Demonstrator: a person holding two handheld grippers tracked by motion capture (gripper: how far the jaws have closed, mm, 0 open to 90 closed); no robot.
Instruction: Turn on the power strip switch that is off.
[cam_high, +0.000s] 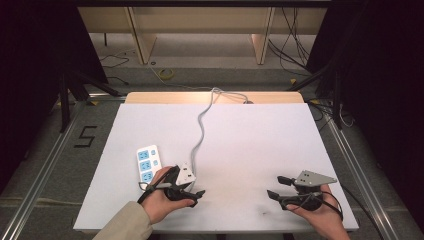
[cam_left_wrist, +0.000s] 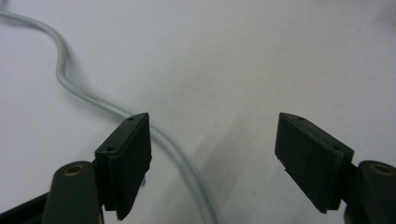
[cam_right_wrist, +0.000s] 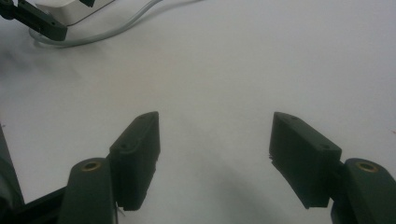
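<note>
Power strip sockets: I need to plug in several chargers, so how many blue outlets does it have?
3, in a row along the power strip: far end, middle, and nearest the left gripper. More may be hidden behind the hand.

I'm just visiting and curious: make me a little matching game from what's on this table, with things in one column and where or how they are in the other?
Things:
1. power strip
2. cable
3. left gripper
4. right gripper

Descriptions:
A. open, at the table's near right
B. white with blue sockets, lying flat
C. grey, snaking toward the far edge
D. open, just beside the power strip

Pairs: 1-B, 2-C, 3-D, 4-A
</note>
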